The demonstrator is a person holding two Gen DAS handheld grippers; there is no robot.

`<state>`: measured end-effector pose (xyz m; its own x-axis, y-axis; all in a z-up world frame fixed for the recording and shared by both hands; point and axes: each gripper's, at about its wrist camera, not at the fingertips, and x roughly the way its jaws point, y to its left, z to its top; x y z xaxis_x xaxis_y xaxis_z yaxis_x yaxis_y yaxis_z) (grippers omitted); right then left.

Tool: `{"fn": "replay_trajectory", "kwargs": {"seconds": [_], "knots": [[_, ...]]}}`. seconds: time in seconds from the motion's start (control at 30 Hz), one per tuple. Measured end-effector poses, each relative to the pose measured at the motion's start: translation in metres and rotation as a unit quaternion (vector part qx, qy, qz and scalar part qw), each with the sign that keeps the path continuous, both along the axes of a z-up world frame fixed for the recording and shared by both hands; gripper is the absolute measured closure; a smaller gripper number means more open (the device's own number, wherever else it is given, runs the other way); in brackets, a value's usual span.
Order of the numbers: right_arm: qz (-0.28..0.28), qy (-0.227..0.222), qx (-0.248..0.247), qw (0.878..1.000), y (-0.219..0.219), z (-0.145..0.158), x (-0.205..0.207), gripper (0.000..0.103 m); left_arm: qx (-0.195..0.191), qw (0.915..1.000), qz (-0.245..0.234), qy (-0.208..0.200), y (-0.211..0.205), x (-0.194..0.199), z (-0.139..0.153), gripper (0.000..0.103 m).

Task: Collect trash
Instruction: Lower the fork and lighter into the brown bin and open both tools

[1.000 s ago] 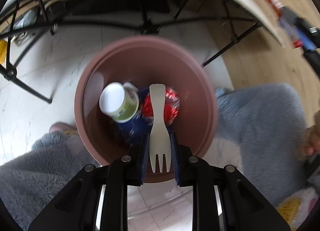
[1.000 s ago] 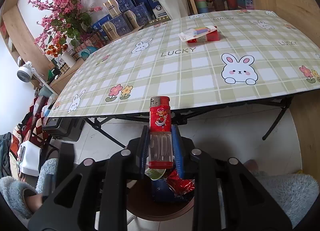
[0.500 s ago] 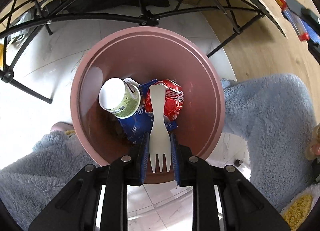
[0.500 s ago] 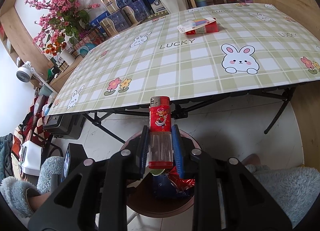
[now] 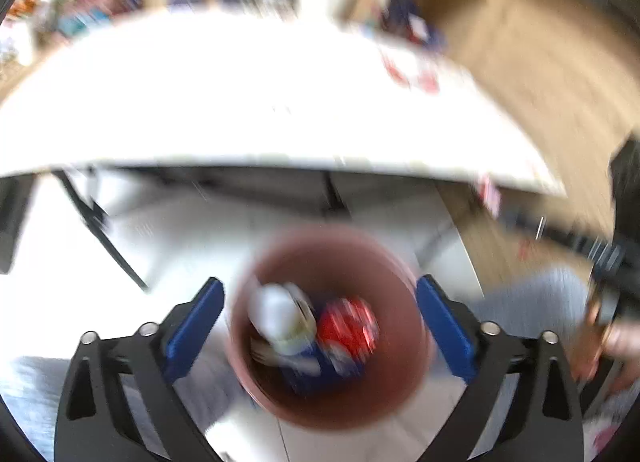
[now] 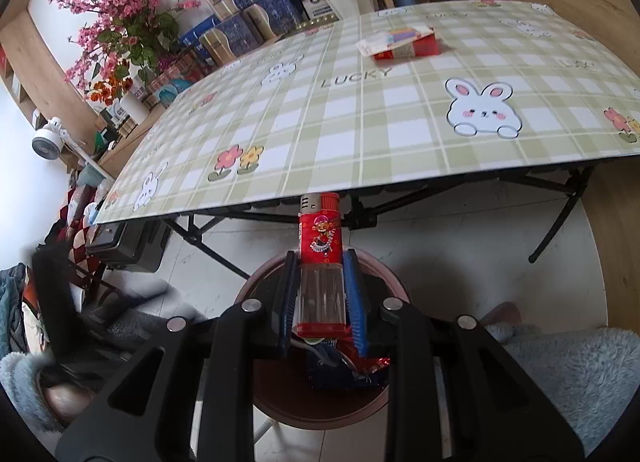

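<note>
A brown round bin (image 5: 404,346) stands on the floor below the table edge; it also shows in the right wrist view (image 6: 280,402). Inside lie a white-lidded cup (image 5: 276,312), a red crumpled wrapper (image 5: 348,328), blue packaging (image 5: 316,374) and a pale shape that looks like the fork (image 5: 266,352). My left gripper (image 5: 320,326) is open and empty above the bin; this view is blurred. My right gripper (image 6: 322,294) is shut on a red lighter (image 6: 320,234), held upright over the bin.
The folding table (image 6: 400,110) with a green checked rabbit cloth carries a red box (image 6: 404,44). Its black legs (image 6: 560,222) stand by the bin. Grey fluffy slippers (image 6: 560,366) flank the bin. Boxes and flowers (image 6: 120,22) line the back.
My left gripper opened and the white fork dropped from it into the bin. The left camera swung up fast toward the table. The right gripper kept the lighter and lowered slightly.
</note>
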<state>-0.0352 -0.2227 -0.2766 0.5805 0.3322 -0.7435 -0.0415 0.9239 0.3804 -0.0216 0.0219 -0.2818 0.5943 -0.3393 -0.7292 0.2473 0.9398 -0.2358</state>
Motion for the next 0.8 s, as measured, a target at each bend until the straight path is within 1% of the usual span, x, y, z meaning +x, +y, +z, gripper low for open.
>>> {"fn": "replay_trajectory", "kwargs": {"seconds": [0.1, 0.27, 0.33, 0.37, 0.47, 0.53, 0.63, 0.8], "knots": [[0.011, 0.014, -0.002, 1.000, 0.008, -0.008, 0.001, 0.077, 0.001, 0.9981, 0.043, -0.044, 0.015, -0.005, 0.020, 0.006], [0.039, 0.054, -0.011, 0.998, 0.027, -0.032, 0.006, 0.077, 0.007, 0.9948, 0.078, -0.065, 0.028, -0.006, 0.031, 0.006], [0.051, 0.079, -0.005, 0.996, 0.035, -0.047, 0.009, 0.077, 0.022, 0.9927, 0.085, -0.082, 0.031, -0.008, 0.033, 0.006], [0.056, 0.089, -0.005, 0.994, 0.039, -0.053, 0.009, 0.077, 0.039, 0.9904, 0.092, -0.096, 0.032, -0.010, 0.034, 0.006], [0.075, 0.113, -0.020, 0.991, 0.050, -0.072, 0.010, 0.077, 0.067, 0.9851, 0.100, -0.123, 0.036, -0.015, 0.036, 0.006], [0.085, 0.129, -0.026, 0.988, 0.056, -0.084, 0.008, 0.077, 0.068, 0.9847, 0.102, -0.124, 0.040, -0.017, 0.034, 0.006], [0.094, 0.146, -0.037, 0.984, 0.062, -0.094, 0.006, 0.077, 0.057, 0.9872, 0.094, -0.115, 0.043, -0.016, 0.029, 0.006], [0.105, 0.152, -0.051, 0.981, 0.066, -0.096, 0.006, 0.077, 0.053, 0.9895, 0.089, -0.102, 0.044, -0.014, 0.023, 0.006]]}}
